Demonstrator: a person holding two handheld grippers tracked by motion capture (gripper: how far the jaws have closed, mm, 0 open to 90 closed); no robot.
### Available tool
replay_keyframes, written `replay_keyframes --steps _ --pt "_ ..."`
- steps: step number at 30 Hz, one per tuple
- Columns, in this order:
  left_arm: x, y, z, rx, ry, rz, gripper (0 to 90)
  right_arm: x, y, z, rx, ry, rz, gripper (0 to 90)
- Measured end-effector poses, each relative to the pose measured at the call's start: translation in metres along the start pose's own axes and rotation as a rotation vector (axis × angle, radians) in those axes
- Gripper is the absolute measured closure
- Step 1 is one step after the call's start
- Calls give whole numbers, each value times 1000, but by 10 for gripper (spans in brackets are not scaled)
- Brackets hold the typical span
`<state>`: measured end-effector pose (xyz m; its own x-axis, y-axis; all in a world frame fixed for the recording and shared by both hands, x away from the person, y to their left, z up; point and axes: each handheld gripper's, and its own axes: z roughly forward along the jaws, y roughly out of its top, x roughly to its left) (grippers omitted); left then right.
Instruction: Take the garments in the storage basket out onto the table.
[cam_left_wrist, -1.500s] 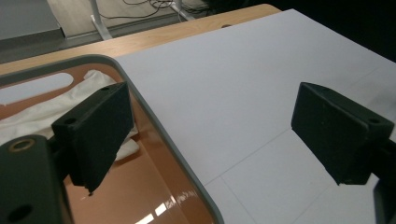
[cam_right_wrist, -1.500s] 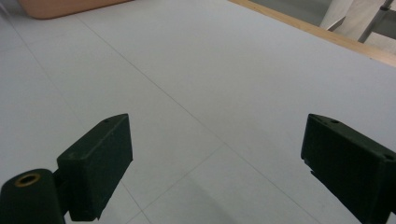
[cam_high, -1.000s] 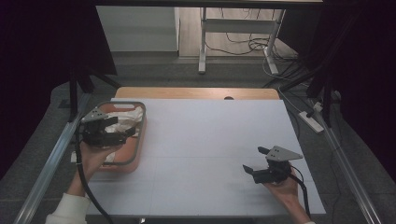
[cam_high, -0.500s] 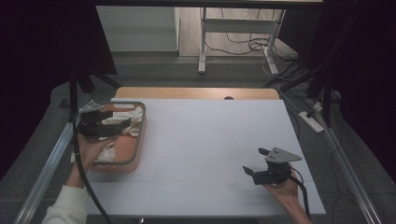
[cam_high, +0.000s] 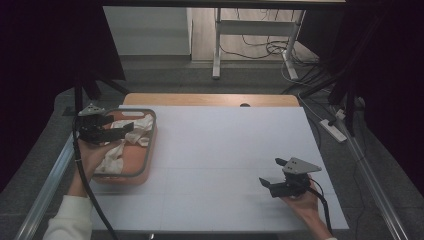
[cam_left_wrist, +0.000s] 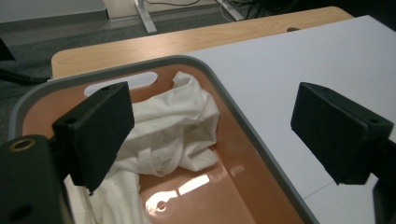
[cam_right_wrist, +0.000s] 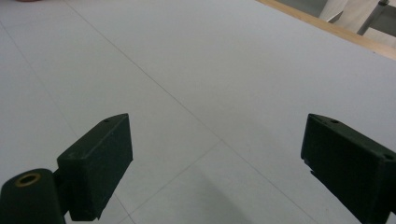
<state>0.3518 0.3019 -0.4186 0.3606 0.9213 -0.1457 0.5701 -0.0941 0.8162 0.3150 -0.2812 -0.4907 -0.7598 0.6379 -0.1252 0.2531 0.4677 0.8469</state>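
Two tongs, both jaws spread wide, gripping nothing. Left tongs (cam_high: 127, 128) hover over white cloth (cam_left_wrist: 175, 123) lying in orange basket (cam_high: 148, 150); right tongs (cam_high: 271, 173) low over bare counter (cam_high: 225, 150).

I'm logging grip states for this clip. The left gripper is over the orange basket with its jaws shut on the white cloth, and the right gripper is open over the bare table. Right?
Not quite. The left gripper is over the orange basket, but its jaws stand wide open above the white cloth, gripping nothing, as the left gripper view shows. The right gripper is indeed open over the bare table.
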Motion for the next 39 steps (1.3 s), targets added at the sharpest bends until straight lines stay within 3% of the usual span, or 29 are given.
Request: replay_keyframes --steps 9,20,30,39 --pt "12 1 20 71 49 -33 127 -1 0 0 -18 17 30 92" --pt "20 18 46 169 110 -14 128 0 -1 -1 -20 29 33 92" --pt "35 12 65 247 113 -58 111 -1 -2 -1 -18 32 32 92" --pt "45 4 74 273 116 -100 109 1 -3 -2 -13 27 29 92"
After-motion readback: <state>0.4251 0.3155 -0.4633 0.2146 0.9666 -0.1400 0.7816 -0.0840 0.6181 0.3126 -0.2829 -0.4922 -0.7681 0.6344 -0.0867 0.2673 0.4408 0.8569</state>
